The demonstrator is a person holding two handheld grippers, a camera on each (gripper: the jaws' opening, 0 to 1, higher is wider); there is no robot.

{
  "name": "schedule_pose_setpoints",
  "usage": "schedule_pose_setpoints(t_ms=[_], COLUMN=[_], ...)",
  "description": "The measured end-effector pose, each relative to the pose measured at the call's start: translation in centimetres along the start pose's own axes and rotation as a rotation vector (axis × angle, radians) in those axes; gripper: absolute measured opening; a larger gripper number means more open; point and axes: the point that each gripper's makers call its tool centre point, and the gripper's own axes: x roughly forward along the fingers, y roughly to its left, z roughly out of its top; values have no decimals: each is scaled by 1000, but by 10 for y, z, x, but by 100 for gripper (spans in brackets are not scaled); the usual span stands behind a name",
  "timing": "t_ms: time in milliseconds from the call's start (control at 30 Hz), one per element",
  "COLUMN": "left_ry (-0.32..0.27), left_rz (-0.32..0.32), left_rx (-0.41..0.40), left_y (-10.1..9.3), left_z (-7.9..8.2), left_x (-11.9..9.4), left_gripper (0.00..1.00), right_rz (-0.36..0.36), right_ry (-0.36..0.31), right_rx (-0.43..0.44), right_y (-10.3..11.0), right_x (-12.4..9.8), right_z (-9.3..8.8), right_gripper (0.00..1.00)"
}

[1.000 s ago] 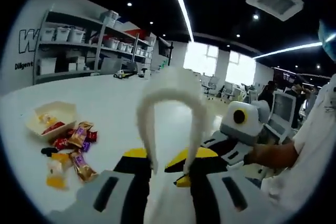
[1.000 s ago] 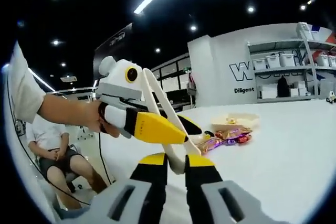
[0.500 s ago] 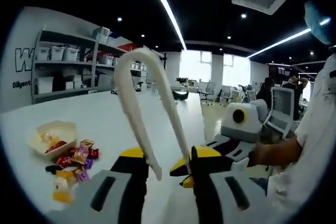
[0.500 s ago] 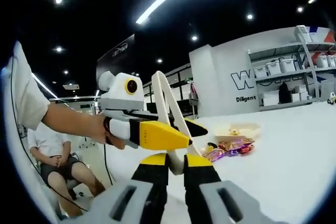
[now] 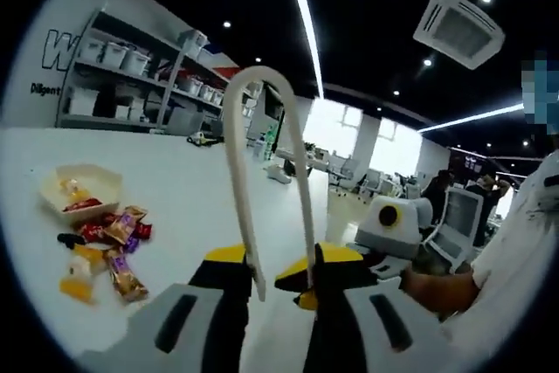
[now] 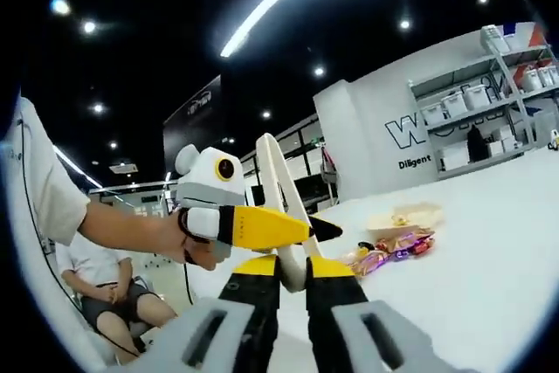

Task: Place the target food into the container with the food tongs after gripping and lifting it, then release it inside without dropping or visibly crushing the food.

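White food tongs [image 5: 262, 85] stand as a tall arch in the left gripper view. Both their arm ends sit between the yellow-tipped jaws of my left gripper [image 5: 279, 264], which is shut on them. My right gripper [image 5: 301, 284] reaches in from the right, held by a hand, and meets the tongs' right arm. In the right gripper view my right gripper [image 6: 293, 268] is shut on a tongs [image 6: 272, 172] arm, with the left gripper [image 6: 288, 226] crossing in front. A white container [image 5: 83, 185] with some food lies on the table, and wrapped candies [image 5: 109, 242] are scattered beside it.
The white table [image 5: 175, 207] stretches far beyond the candies. Shelves with bins [image 5: 131, 85] line the wall. In the right gripper view the container [image 6: 406, 214] and candies [image 6: 393, 246] lie ahead to the right, and a seated person [image 6: 105, 290] is at the left.
Both views have shifted with the hands. The tongs' arch leaned left, then came back upright and looks narrower. Both grippers keep their hold.
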Motion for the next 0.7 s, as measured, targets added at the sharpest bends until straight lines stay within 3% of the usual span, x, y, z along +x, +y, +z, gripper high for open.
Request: schedule_pose_setpoints(t_ms=[200, 367, 433, 500, 567, 633, 700], left_ry=[-24, -101, -112, -123, -150, -157, -141], left_rz=[14, 68, 76, 86, 124, 114, 154], left_rx=[-27, -132, -172, -151, -109, -127, -24], left_y=[-5, 4, 5, 8, 14, 16, 23], left_z=[-3, -6, -6, -5, 2, 9, 11], left_x=[0, -2, -3, -3, -6, -10, -12], left_gripper=[22, 22, 21, 20, 21, 22, 23], right_rz=[1, -2, 8, -8, -59, -67, -85], right_ry=[4, 61, 85, 98, 169, 181, 192], right_rx=[34, -77, -162, -250, -329, -327, -324], right_y=[-1, -3, -2, -5, -14, -14, -17], right_x=[0, 1, 0, -1, -6, -10, -14], right_z=[-3, -8, -9, -9, -18, -22, -23], right_gripper=[5, 6, 6, 8, 18, 26, 31])
